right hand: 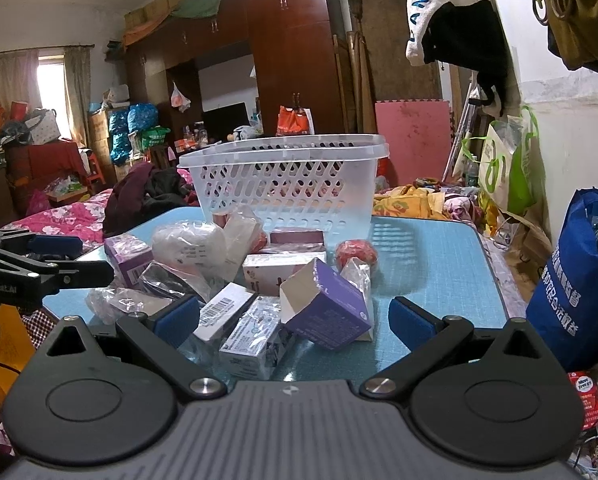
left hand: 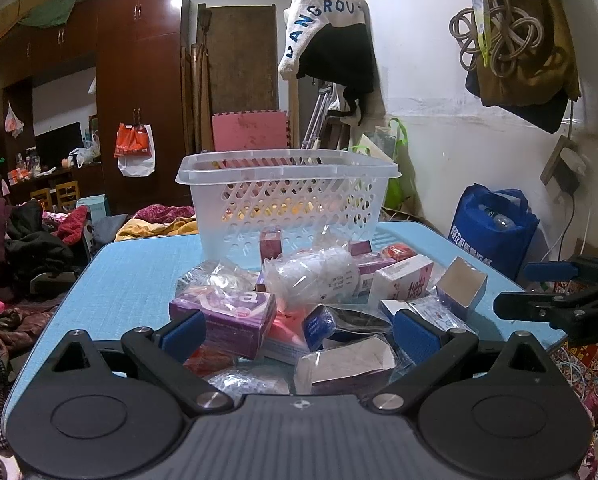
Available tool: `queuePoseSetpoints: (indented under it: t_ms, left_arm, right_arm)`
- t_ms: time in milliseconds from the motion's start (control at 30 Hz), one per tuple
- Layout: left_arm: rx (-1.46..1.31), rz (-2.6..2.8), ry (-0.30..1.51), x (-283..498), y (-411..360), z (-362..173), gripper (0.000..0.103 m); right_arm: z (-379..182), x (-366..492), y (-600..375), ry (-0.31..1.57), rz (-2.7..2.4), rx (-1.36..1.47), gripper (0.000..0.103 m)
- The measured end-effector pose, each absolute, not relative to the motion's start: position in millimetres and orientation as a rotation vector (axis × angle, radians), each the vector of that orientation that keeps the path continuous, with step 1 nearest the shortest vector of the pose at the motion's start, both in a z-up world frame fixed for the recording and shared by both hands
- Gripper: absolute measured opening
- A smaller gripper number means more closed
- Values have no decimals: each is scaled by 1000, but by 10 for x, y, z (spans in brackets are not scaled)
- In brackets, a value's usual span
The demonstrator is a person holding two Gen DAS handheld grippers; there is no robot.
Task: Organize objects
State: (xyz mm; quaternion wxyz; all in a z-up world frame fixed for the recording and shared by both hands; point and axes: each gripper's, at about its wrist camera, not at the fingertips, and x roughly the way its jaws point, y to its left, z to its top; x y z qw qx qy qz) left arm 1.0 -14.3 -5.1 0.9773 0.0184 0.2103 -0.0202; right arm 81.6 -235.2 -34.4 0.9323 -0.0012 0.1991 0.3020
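A clear plastic basket stands at the far side of a blue table; it also shows in the right wrist view. In front of it lies a pile of small boxes and plastic bags. My left gripper is open and empty, just short of a purple box and an open white carton. My right gripper is open and empty, with an open purple box and a white barcode box between its fingers' line. A red ball lies right of the pile.
The right gripper shows at the right edge of the left wrist view; the left gripper at the left edge of the right wrist view. A blue bag stands right of the table. Clothes lie on a bed behind.
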Motion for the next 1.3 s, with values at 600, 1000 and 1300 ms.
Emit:
queuePoseSetpoints:
  t_ms: [600,1000,1300]
  left_arm:
    - [39,-38,425,22,-142,-70,101]
    - [42,-35,428,32,-146,-89,101]
    - [63,-71,413,13,-174,-72,101]
  right_arm:
    - [-346,831,-2363,414,616,-4,103]
    - [-363,832,-2342,419,619,-11,103]
    - [-375,845,-2357,426,643,11,103]
